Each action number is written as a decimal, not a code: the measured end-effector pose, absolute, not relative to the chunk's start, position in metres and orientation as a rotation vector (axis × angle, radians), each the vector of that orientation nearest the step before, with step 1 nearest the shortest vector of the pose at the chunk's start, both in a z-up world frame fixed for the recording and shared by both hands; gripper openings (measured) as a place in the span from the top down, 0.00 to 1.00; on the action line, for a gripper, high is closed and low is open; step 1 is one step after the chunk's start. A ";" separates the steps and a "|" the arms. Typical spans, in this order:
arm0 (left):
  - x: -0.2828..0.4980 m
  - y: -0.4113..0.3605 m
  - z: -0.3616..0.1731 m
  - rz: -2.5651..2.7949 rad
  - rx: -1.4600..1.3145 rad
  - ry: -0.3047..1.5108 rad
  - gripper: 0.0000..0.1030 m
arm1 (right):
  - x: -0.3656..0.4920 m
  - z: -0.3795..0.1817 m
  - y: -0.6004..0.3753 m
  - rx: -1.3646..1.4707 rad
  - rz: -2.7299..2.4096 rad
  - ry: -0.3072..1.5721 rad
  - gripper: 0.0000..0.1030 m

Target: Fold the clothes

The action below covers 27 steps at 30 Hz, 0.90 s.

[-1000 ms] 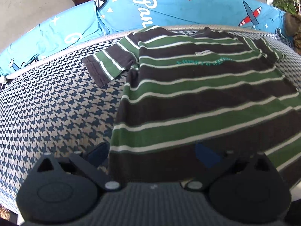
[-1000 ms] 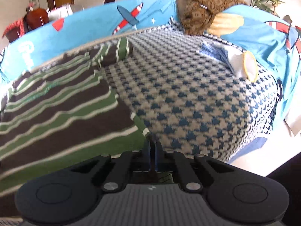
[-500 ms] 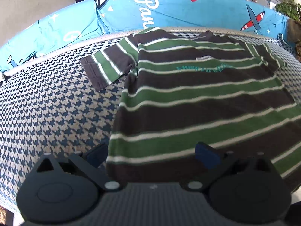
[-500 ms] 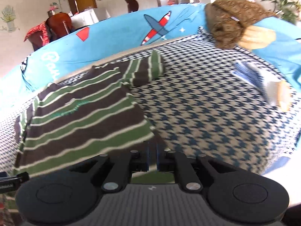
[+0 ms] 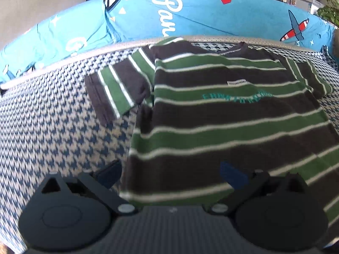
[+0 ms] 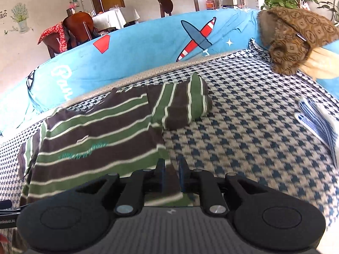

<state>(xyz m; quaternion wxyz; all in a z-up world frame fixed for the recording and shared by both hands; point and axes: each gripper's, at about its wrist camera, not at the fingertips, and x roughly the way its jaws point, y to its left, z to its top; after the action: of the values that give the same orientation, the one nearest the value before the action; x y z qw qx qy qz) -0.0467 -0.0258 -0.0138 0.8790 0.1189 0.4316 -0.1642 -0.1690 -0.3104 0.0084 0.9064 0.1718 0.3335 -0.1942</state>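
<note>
Two handheld grippers over a striped T-shirt on a houndstooth sofa cover

Left gripper [image 5: 170,174]: jaws spread wide, blue pads either side of the shirt's near left edge, pressing on nothing. Right gripper [image 6: 171,174]: jaws just parted to a narrow gap, hem corner of the cloth between the pads, contact not discernible. Striped T-shirt [image 5: 233,114]: green, dark brown and white bands, teal lettering on the chest, spread front up on the houndstooth cover [image 5: 53,131], collar toward the backrest, both short sleeves out to the sides. Blue printed backrest cover [image 5: 190,17] beyond. Brown patterned cushion [image 6: 296,36] at far right corner.
</note>
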 end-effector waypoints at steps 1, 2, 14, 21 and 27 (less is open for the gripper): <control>-0.043 -0.028 -0.013 -0.344 0.258 0.895 0.00 | -0.165 0.008 -0.314 0.363 -0.400 0.684 0.81; -0.039 -0.029 -0.012 -0.343 0.261 0.891 0.00 | -0.161 0.008 -0.319 0.376 -0.403 0.676 0.77; 0.005 -0.049 -0.022 -0.348 0.299 0.880 0.00 | -0.099 0.003 -0.371 0.441 -0.497 0.588 0.67; 0.027 -0.052 -0.031 -0.337 0.237 0.926 0.00 | -0.066 -0.008 -0.405 0.482 -0.556 0.579 0.57; 0.030 -0.047 -0.033 -0.341 0.198 0.947 0.00 | -0.038 -0.018 -0.414 0.418 -0.581 0.591 0.47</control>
<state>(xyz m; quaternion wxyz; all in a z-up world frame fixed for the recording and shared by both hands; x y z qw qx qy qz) 0.0303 -0.0470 -0.0326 0.8713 0.0949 0.4529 -0.1633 -0.0378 -0.4138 -0.0183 0.8942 0.2013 0.2852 -0.2803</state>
